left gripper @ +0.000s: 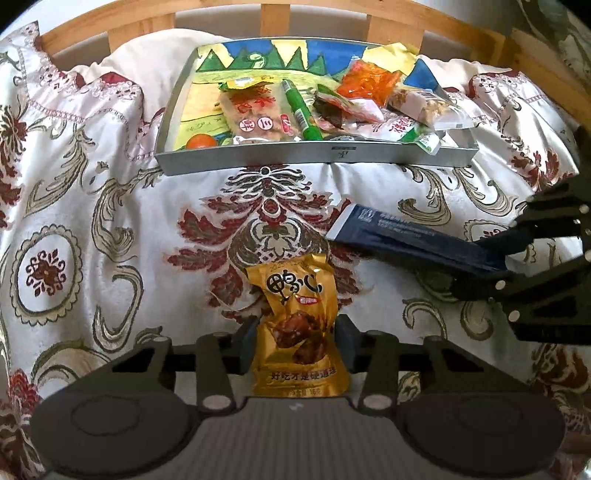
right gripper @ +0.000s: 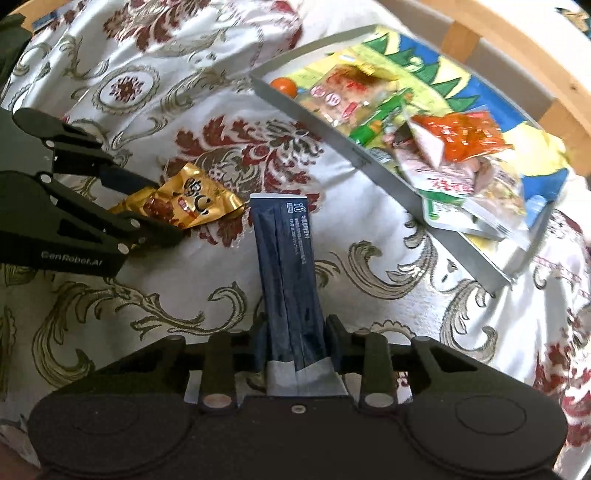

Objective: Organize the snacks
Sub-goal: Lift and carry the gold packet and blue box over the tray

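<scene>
A gold snack packet [left gripper: 291,291] lies lengthwise on the floral quilt, and my left gripper [left gripper: 297,332] is shut on its lower half. The right wrist view shows the same packet [right gripper: 199,199] crumpled in the left gripper [right gripper: 166,206]. My right gripper [right gripper: 295,332] is shut on the near end of a long dark blue packet [right gripper: 282,236]. The packet's far end points away across the quilt. From the left wrist view the blue packet [left gripper: 402,236] sticks out leftward from the right gripper [left gripper: 476,266]. A grey tray [left gripper: 295,157] with several snacks lies beyond both.
The tray [right gripper: 369,155] holds an orange ball [left gripper: 201,141], a green stick [left gripper: 301,110], an orange packet [left gripper: 369,83] and other bags; some overhang its right corner. A wooden slatted rail [left gripper: 273,16] runs behind it. The quilt [left gripper: 110,206] is lumpy, with a pillow at the back left.
</scene>
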`<state>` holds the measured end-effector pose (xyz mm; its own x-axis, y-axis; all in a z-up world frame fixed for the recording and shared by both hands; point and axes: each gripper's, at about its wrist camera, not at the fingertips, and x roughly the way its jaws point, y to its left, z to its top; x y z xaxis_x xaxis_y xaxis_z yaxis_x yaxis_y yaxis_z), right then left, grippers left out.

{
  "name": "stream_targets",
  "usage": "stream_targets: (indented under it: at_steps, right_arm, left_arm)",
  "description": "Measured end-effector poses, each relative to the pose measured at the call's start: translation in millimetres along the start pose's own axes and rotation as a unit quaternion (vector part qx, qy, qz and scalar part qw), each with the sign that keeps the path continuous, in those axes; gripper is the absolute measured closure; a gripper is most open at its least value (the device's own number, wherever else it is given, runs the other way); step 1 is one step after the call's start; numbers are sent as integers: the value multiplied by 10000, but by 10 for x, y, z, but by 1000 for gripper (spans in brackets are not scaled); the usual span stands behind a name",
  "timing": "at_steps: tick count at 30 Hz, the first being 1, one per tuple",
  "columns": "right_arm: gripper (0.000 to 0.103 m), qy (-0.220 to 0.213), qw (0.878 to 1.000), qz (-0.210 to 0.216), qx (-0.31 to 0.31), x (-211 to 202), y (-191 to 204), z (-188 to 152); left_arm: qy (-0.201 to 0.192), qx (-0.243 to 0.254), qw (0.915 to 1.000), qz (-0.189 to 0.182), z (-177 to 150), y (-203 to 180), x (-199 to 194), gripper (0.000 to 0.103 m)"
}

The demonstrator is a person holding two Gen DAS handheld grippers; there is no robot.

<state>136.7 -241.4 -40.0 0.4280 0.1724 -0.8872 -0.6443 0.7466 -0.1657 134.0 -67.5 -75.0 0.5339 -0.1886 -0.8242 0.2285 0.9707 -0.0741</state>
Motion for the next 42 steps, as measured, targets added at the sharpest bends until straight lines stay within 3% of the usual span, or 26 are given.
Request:
stream_targets:
  at_steps: [6, 30, 36, 42]
  right_arm:
    - [70, -379, 9988, -274, -155, -72, 114, -133]
    - [70, -1256, 9889, -371, 704, -325, -3, -153]
    - [70, -1613, 9782, -340, 1259, -406, -240, -65]
    - [70, -1834, 9620, -602, 1931, -463, -734, 28]
  left_arm:
    - [-66, -160, 9998, -20, 6, 33, -41, 60]
    - [-915, -601, 9937, -260, 57, 81, -214, 60]
    - [-1103, -661, 9912, -312, 361, 18, -218, 59]
    - [-1399, -726, 9868, -358, 987, -75, -107, 59]
